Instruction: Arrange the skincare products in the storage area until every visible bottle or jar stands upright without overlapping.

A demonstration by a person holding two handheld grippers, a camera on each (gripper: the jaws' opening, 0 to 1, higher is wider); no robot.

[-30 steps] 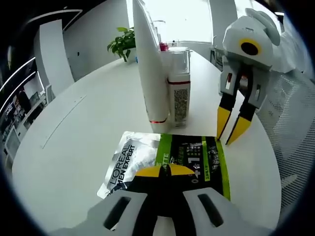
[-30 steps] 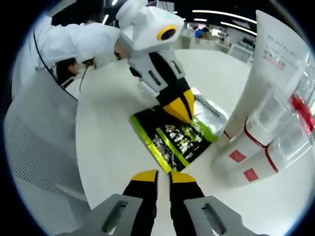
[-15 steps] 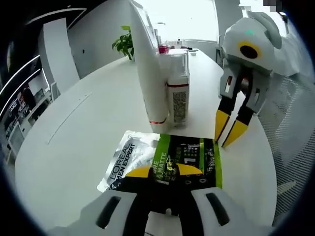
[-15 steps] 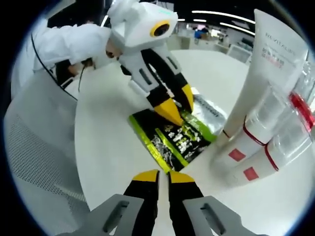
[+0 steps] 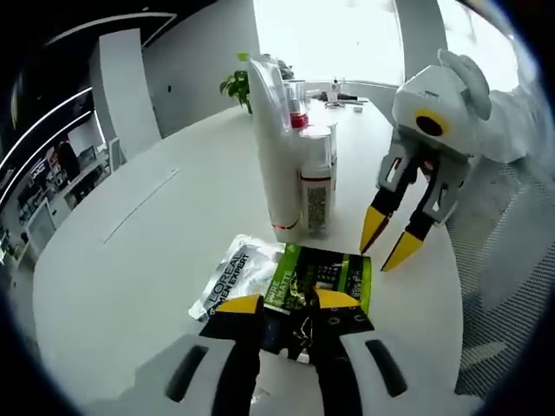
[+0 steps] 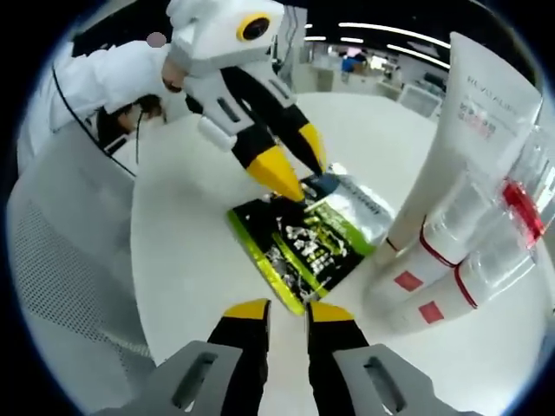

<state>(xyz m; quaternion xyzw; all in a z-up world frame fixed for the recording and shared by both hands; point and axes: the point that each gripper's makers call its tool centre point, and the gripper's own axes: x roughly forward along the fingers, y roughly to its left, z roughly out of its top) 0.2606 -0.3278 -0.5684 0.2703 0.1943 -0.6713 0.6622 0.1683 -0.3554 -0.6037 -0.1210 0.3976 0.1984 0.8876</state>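
A black-and-green L'Oreal sachet (image 5: 303, 276) lies flat on the white table (image 5: 130, 260). Just behind it stand a tall white tube (image 5: 273, 156) and a clear bottle with a red band (image 5: 316, 184), both upright and touching. My left gripper (image 5: 289, 303) is open, its tips spread over the sachet's near edge. In the right gripper view the left gripper (image 6: 299, 169) hovers just above the sachet (image 6: 303, 243). My right gripper (image 6: 288, 312) is open and empty, short of the sachet. The right gripper (image 5: 388, 240) hangs to the right of the bottles. The tube (image 6: 460, 147) and red-banded bottles (image 6: 442, 260) stand at the right.
A potted plant (image 5: 238, 85) sits at the table's far edge. A mesh chair (image 6: 61, 286) stands past the table's rim, and a person's white sleeve (image 6: 104, 87) reaches in behind the left gripper. Bare tabletop stretches to the left of the tube.
My left gripper, shut on the sachet a second ago, has opened and lifted a little off it. My right gripper's jaws have spread slightly.
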